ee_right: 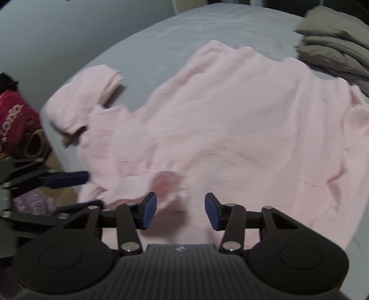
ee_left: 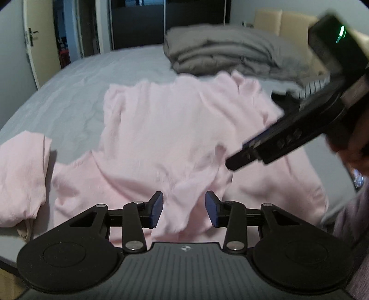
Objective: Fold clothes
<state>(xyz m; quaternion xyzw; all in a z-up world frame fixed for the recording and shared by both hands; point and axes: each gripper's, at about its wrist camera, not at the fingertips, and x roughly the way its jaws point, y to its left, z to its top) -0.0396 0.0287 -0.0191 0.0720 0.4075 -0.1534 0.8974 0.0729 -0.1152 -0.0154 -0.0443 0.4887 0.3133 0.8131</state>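
Lying spread on grey bed sheet (ee_left: 76, 76), pink top (ee_left: 170, 129), left gripper (ee_left: 184, 210) part open above its near edge, gripping nothing, right gripper (ee_right: 180, 211) likewise parted, empty, folded grey bedding (ee_left: 230, 50) beyond

Bed (ee_left: 76, 92): grey sheet, lightly creased. Folded grey duvet (ee_left: 230, 50): stacked at the bed's far right side. Striped cloth (ee_left: 316, 86): black and white, just beside the duvet. Beige headboard cushions (ee_left: 283, 22): behind the duvet. Door (ee_left: 34, 39): cream, with handle, far left. Dark wardrobe (ee_left: 138, 25): beyond the bed. Magenta printed item (ee_right: 16, 120): off the bed's left edge.
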